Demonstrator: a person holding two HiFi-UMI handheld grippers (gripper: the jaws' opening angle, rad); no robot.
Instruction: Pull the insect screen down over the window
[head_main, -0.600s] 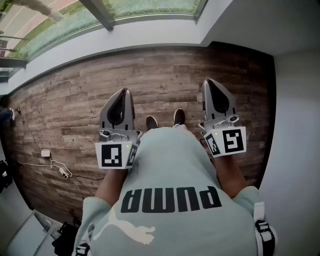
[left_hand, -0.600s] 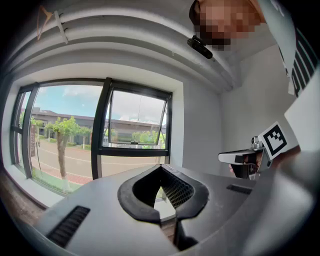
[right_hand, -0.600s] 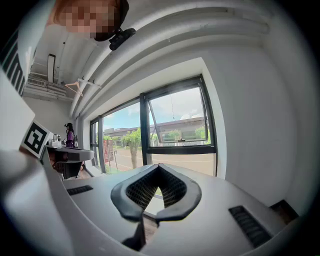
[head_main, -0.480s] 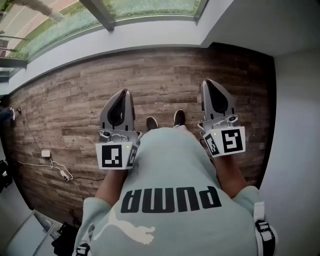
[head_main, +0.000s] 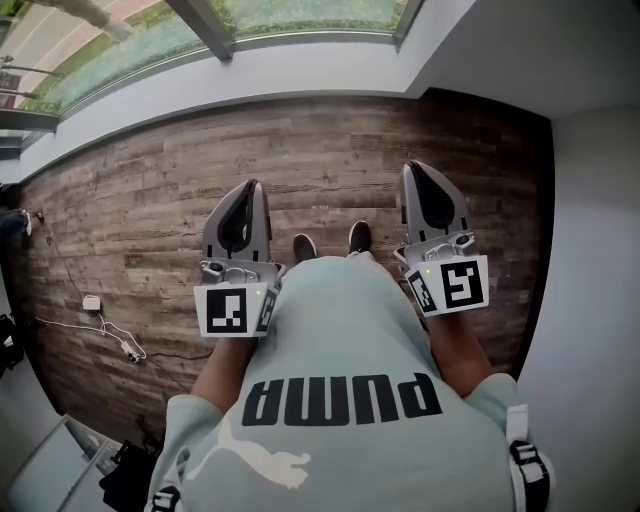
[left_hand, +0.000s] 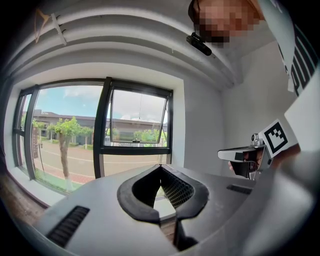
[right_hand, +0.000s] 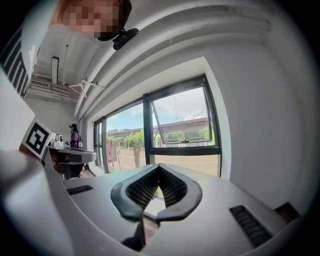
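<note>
The window (head_main: 300, 15) runs along the top of the head view, above a pale sill (head_main: 300, 70). From the left gripper view the window (left_hand: 137, 122) has a black frame and its upper sash is tilted outward. The right gripper view shows the same window (right_hand: 185, 125). No insect screen shows across the glass. My left gripper (head_main: 243, 190) and right gripper (head_main: 418, 170) are held level in front of me, both pointing at the window and well short of it. The left gripper (left_hand: 161, 169) is shut on nothing, and so is the right gripper (right_hand: 158, 166).
A wooden floor (head_main: 150, 200) lies between me and the sill. On it at the left lie a white adapter (head_main: 92, 303) and its cable. A white wall (head_main: 590, 250) closes the right side. A person in purple (right_hand: 74, 136) stands far off along the windows.
</note>
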